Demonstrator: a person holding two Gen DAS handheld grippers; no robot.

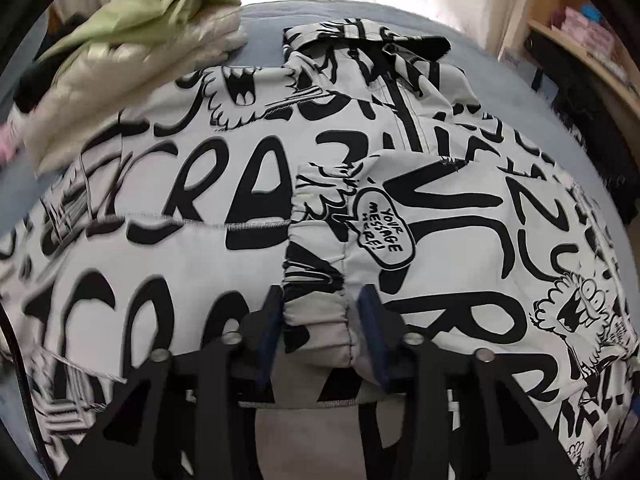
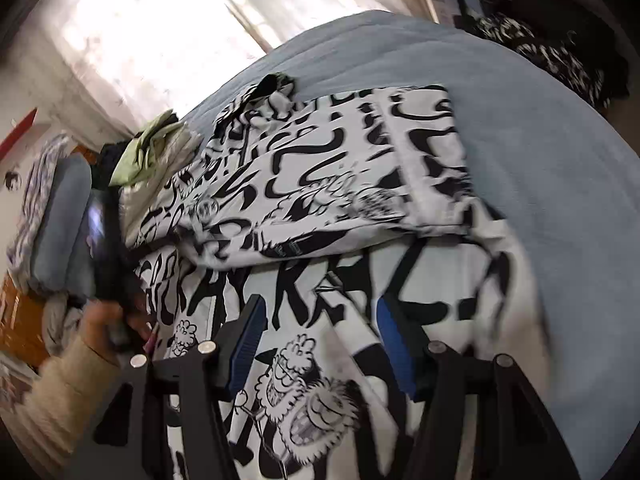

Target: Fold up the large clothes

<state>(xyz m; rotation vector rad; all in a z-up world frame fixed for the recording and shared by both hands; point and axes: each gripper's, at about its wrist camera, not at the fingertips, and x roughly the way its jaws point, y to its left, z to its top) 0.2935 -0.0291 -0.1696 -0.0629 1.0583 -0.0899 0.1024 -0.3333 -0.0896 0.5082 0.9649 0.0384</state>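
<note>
While the black-and-white printed jacket (image 1: 168, 208) lies spread across the blue bed (image 1: 260, 14), the left claw (image 1: 322, 322) points steeply down at it, its two blue-padded fingers (image 1: 374, 336) standing on either side of a gathered, elastic cuff (image 1: 320, 300) of the sleeve; the cloth fills the gap and both pads touch it, so the claw reads as clenched on the cuff. That sleeve lies folded across the jacket's front, near the zip. In the right wrist view, the right claw (image 2: 320, 332) also tilts downward over the jacket's lower part, its blue pads (image 2: 248, 344) well apart with printed cloth lying flat beneath and between them, not pinched, so it is released. At the left edge of that view a hand (image 2: 108, 328) in a cream sleeve (image 2: 60, 392) grips the dark handle of the other tool, wrist bent toward the bed. A folded pale green and cream garment (image 1: 132, 60) sits on the bed just beside the jacket's far left shoulder. A bright curtained window (image 2: 160, 28) stands beyond the bed.
</note>
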